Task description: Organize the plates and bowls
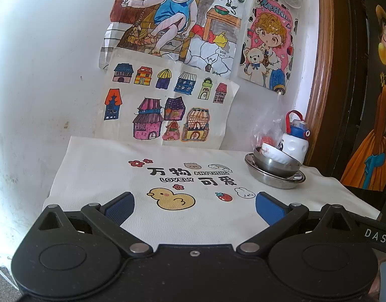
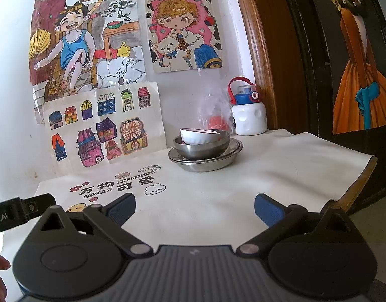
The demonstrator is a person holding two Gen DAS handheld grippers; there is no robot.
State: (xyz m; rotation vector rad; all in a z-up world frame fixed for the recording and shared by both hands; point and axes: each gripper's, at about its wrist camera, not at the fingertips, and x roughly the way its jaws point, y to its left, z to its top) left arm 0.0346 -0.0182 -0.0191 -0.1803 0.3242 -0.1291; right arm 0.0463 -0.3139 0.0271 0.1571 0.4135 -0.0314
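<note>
Plates and bowls stand in one stack at the far right of the table (image 2: 268,176): a white ceramic bowl (image 2: 196,136) tilted inside a steel bowl (image 2: 201,148), which sits on steel plates (image 2: 205,163). Left gripper (image 1: 194,206) and right gripper (image 2: 195,207) hover well short of it, jaws spread wide, holding nothing. Judgement: stacking appears complete or nearly so; the only remaining call would be levelling the tilted white bowl.
</note>
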